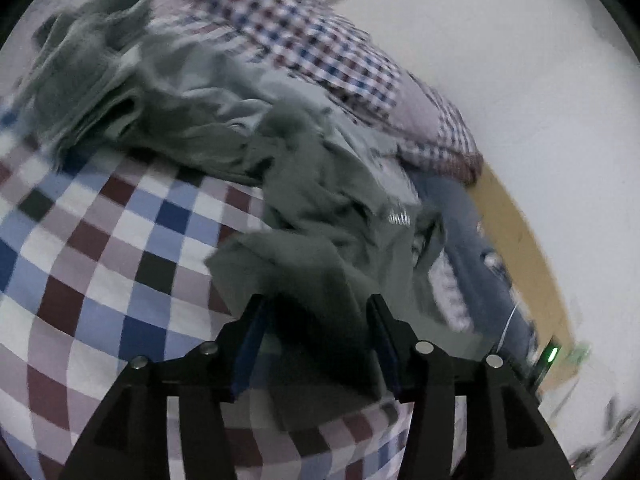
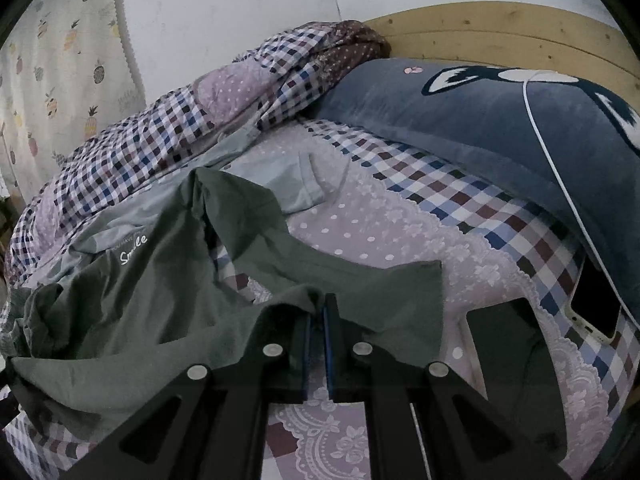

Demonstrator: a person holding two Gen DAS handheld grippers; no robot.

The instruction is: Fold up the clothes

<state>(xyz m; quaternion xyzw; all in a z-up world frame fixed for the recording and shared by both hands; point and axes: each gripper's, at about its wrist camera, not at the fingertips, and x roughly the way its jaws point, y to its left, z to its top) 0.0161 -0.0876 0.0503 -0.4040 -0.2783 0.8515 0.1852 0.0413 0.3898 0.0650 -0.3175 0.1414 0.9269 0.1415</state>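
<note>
A dark green T-shirt [image 1: 312, 208] lies crumpled on the checked bed sheet [image 1: 100, 240], blurred in the left wrist view. My left gripper [image 1: 316, 300] is open, its fingers wide apart with a fold of the shirt lying between them. In the right wrist view the same green T-shirt [image 2: 152, 288], printed "Smile", spreads to the left. My right gripper [image 2: 319, 300] is shut on its edge, next to a sleeve. A light grey garment [image 2: 276, 176] lies partly under the green shirt.
A bunched checked quilt [image 2: 160, 140] runs along the wall side of the bed. A blue pillow [image 2: 480, 120] with a white cable [image 2: 560, 176] leans on the wooden headboard [image 2: 500, 36]. Two dark devices [image 2: 504, 336] lie on the sheet to the right.
</note>
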